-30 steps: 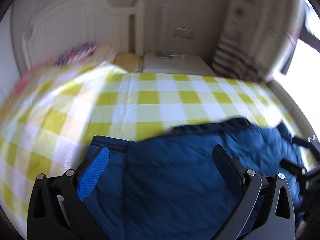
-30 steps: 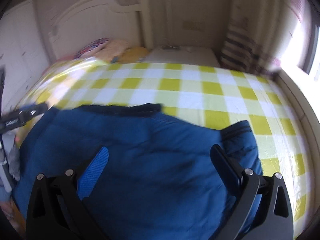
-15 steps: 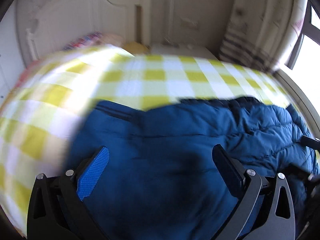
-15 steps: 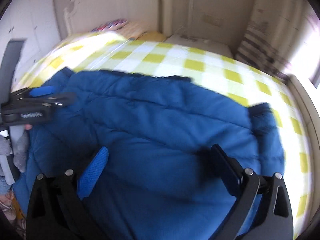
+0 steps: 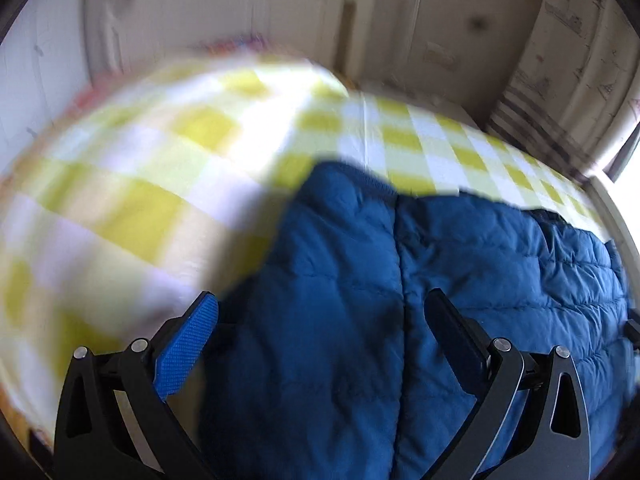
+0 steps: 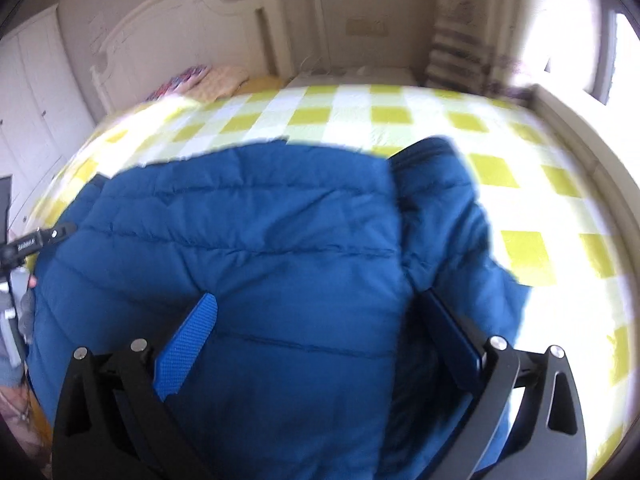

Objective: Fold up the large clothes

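A large blue quilted jacket [image 5: 460,272] lies spread on a bed with a yellow-and-white checked cover [image 5: 132,208]. My left gripper [image 5: 320,312] is open just above the jacket's left part, near its left edge. In the right wrist view the jacket [image 6: 248,248] fills the near half of the bed, with a sleeve or side panel [image 6: 444,208] folded over on the right. My right gripper [image 6: 318,308] is open above the jacket, its right finger near the fold. The left gripper [image 6: 40,240] shows at the far left edge there.
A white headboard [image 6: 192,20] and pillows [image 6: 208,80] stand at the far end of the bed [image 6: 520,208]. A striped cloth [image 6: 456,56] hangs at the back right by a bright window [image 6: 592,32]. White wardrobe doors [image 6: 32,92] are on the left.
Both views have shifted and are blurred by motion. The left gripper has swung left toward the jacket's left edge; the right gripper now sits over the jacket's right fold. Both stayed open.
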### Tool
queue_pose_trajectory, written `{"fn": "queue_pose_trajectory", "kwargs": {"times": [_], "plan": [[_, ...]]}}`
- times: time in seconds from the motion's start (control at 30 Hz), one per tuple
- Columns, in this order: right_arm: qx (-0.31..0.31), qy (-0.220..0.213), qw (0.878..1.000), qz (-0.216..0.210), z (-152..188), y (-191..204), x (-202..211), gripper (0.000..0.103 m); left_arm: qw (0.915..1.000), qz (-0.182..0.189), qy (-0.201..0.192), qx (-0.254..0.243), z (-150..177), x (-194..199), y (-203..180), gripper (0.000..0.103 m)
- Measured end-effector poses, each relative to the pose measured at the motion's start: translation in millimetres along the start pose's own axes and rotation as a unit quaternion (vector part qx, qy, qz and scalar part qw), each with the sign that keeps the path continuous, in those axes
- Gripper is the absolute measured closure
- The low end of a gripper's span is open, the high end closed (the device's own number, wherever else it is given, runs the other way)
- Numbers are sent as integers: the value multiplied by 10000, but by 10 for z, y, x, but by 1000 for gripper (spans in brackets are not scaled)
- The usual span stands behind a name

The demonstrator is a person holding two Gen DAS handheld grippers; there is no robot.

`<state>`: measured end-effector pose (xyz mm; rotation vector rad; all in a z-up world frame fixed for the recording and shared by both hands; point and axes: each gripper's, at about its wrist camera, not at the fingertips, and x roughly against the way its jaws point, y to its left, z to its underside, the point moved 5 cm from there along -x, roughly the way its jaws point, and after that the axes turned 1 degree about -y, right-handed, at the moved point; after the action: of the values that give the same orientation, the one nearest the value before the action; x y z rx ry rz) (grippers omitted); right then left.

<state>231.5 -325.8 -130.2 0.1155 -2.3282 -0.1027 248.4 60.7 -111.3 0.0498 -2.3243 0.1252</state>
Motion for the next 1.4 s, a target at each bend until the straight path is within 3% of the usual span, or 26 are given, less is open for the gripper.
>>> {"fn": "queue_pose_trajectory", "kwargs": {"times": [0.07, 0.17, 0.27, 0.33, 0.47, 0.57, 0.73, 0.83, 0.87, 1.0, 1.07, 1.2, 1.27, 1.33, 1.4], "plan": [[278, -243, 9992, -164, 15, 184, 253, 3, 9980, 446, -378, -235, 19, 335, -243, 4], [853, -370, 9951, -335, 104, 517, 451, 3, 9919, 671, -681, -840, 165, 644, -670, 4], [1601, -37, 9859, -489, 378, 917, 332, 3, 9850, 439, -482, -1600, 458, 445, -1083, 4], [1675, 28, 9848, -453, 527, 966, 151, 2, 9827, 217, -203, -1830, 639, 148, -1157, 4], [1565, -11, 9856, -646, 565, 898, 151, 2, 9860, 470, -48, -1597, 612, 75, -1052, 4], [1511, -109, 9875, -437, 542, 774, 300, 3, 9857, 436, -97, -1623, 618, 53, -1046, 4], [684, -358, 9970, -7, 656, 33, 472, 3, 9861, 477, -104, -1591, 631, 90, -1058, 4], [145, -529, 9966, -620, 881, -317, 442, 2, 9862, 503, -119, -1574, 652, 141, -1082, 4], [97, -565, 9963, -647, 912, -338, 453, 2, 9862, 505, -119, -1573, 655, 143, -1078, 4], [228, -437, 9988, -50, 846, -238, 521, 3, 9864, 487, -122, -1563, 656, 161, -1061, 4], [497, -580, 9966, 303, 801, -83, 614, 3, 9878, 405, -164, -1497, 670, 231, -1009, 4], [1058, -991, 9894, -55, 772, 408, 803, 3, 9876, 499, -374, -1440, 790, 597, -912, 4], [1457, -969, 9844, -209, 833, 667, 767, 3, 9862, 309, -572, -1524, 883, 760, -815, 4], [1680, -833, 9822, -130, 888, 820, 633, 3, 9874, 97, -460, -1511, 989, 709, -661, 4], [1596, -811, 9836, -224, 941, 818, 553, 3, 9898, 259, -384, -1344, 1071, 618, -510, 4]]}}
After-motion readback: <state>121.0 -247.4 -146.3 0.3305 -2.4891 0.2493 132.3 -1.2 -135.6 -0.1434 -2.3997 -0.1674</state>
